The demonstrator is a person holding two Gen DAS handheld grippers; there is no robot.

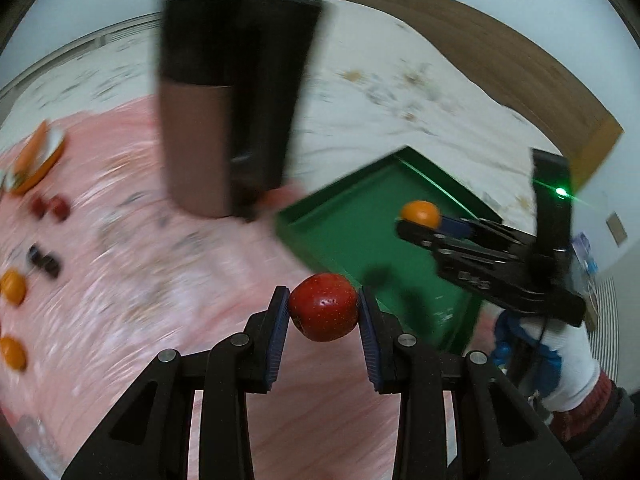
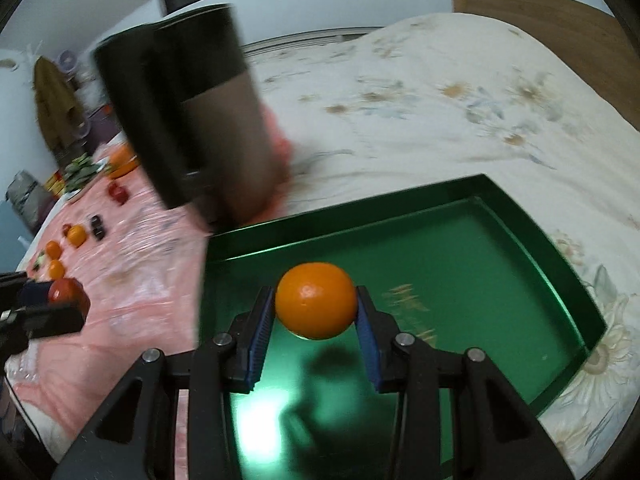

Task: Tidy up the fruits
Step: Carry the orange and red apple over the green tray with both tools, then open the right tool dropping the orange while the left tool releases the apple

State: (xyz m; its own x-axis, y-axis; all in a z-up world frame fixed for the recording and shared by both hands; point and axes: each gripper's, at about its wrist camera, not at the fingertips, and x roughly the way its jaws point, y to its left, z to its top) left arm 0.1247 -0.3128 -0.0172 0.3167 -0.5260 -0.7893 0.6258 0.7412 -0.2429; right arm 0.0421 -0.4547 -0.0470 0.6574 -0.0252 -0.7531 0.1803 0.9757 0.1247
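The left gripper (image 1: 324, 312) has its fingers (image 1: 278, 334) clenched on a red fruit (image 1: 324, 307), carried above the pink cloth (image 1: 160, 300) with the near corner of the green tray (image 1: 360, 232) just ahead and to the right of the fingers. The right gripper (image 2: 316, 312) is clamped on an orange (image 2: 316, 300) held in the air over the tray's floor (image 2: 460, 260), its shadow lying below the fingers. More oranges (image 1: 12, 286) and small dark fruits (image 1: 44, 262) lie far to the left of the left fingers, and a dark cylinder (image 1: 228, 112) stands beyond them.

The step in hand looks like delivery into the tray. To do it well, I would lower each fruit until it nearly touches the floor before letting go, since round fruit rolls. The red fruit should first clear the tray's wall, and the two should be set well apart, so neither gripper bumps the other.
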